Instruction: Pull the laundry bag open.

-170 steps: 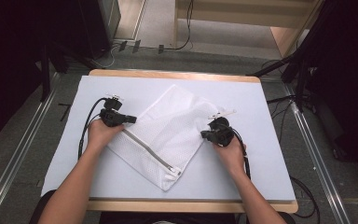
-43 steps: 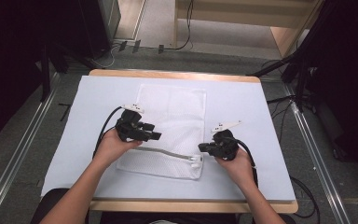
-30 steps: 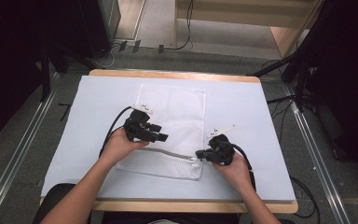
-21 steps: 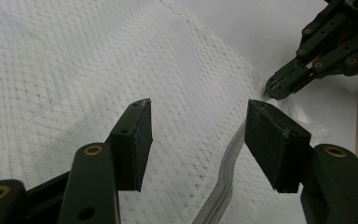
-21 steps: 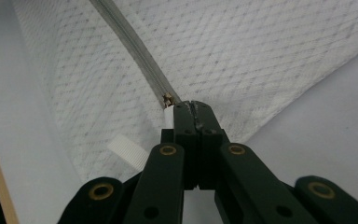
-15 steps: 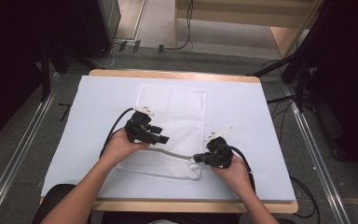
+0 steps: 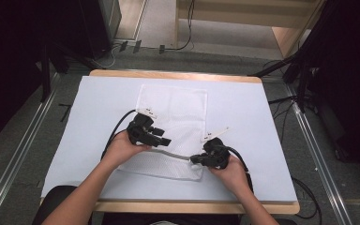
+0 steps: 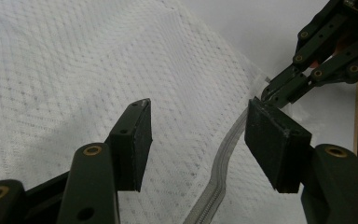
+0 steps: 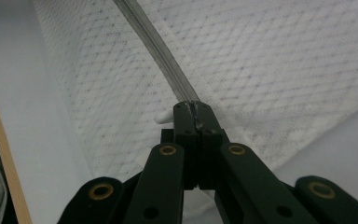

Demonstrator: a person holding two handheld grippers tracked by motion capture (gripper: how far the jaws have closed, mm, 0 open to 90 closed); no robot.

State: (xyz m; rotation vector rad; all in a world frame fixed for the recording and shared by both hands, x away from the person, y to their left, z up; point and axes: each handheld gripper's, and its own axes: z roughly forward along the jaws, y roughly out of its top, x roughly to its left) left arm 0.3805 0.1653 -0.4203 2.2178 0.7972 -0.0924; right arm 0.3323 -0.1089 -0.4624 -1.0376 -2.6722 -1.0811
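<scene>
Right claw point(image 9: 193, 106) pinches grey ribbed zipper point(image 9: 161, 46) of white mesh bag point(image 7: 173, 108).

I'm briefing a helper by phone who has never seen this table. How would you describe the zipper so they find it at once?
On the white-covered table lies a white mesh bag. Along the bag's edge nearest the person runs the zipper, a narrow grey strip. It is the only smooth grey band on the dotted white mesh, and the right gripper pinches its end.
</scene>
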